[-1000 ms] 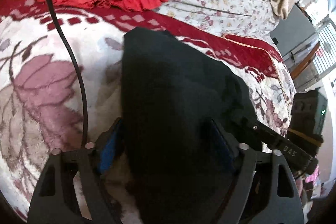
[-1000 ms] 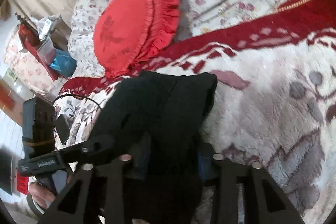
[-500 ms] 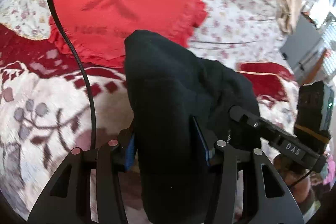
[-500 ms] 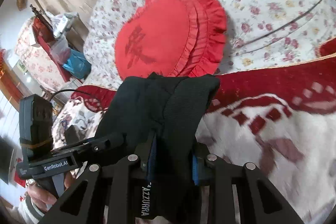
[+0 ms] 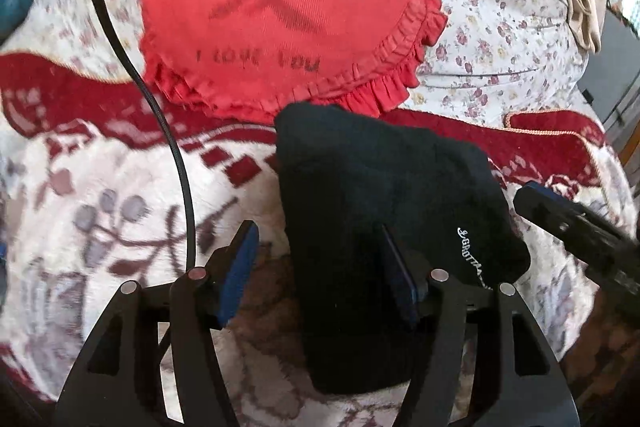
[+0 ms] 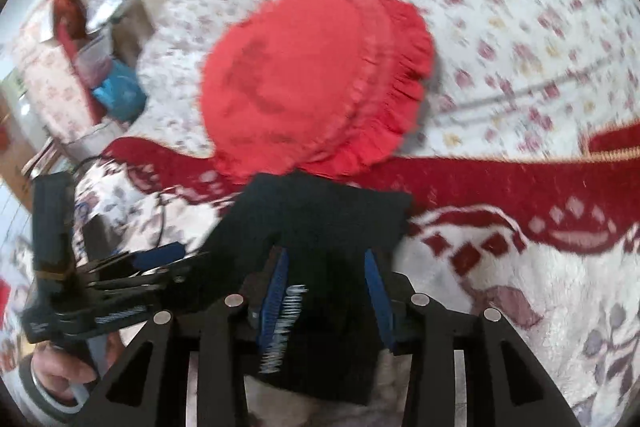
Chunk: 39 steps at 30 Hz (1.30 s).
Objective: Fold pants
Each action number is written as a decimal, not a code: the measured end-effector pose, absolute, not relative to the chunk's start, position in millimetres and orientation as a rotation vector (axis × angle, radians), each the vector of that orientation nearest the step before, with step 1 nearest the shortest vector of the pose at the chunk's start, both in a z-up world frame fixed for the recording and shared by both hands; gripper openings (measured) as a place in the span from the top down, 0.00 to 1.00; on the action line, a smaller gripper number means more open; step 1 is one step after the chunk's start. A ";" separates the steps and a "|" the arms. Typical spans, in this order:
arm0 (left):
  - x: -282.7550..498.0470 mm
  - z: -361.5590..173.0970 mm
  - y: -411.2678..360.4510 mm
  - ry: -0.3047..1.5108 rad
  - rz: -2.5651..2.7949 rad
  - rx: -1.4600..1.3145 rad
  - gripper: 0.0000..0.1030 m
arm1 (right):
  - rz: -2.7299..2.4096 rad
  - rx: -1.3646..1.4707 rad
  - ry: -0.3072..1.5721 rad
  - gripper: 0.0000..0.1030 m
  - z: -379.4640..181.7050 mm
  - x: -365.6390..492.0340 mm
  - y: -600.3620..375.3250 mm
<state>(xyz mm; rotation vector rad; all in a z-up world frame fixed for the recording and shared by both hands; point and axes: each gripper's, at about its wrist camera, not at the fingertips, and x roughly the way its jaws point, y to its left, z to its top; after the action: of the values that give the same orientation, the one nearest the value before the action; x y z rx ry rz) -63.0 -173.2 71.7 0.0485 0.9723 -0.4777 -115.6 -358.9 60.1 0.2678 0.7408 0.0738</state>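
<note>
Floral bedspread; red cushion; black pants on blanket

Left gripper fills the lower centre of its frame, jaws spread wide apart. Right gripper sits low and central in its own frame, blue-padded jaws parted, blurred by motion.

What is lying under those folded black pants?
The black pants rest on a plush cream-and-red blanket. Whatever lies directly beneath the fabric is covered.

red cushion motion-blurred, lettering unreadable
</note>
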 end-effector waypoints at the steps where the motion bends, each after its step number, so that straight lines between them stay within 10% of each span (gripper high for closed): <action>1: -66.0 71.2 -171.9 0.963 -0.475 0.052 0.40 | 0.099 0.254 0.749 0.62 59.7 -116.3 -351.8; 39: -131.6 105.3 -134.7 0.731 -0.295 0.168 0.36 | 0.030 0.174 0.762 0.48 69.9 -145.9 -305.8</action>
<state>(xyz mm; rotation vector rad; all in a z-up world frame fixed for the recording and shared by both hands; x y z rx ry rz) -131.6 -134.7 105.3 0.1681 0.7314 -0.2948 -145.9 -305.8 69.9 0.1742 0.7622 0.0300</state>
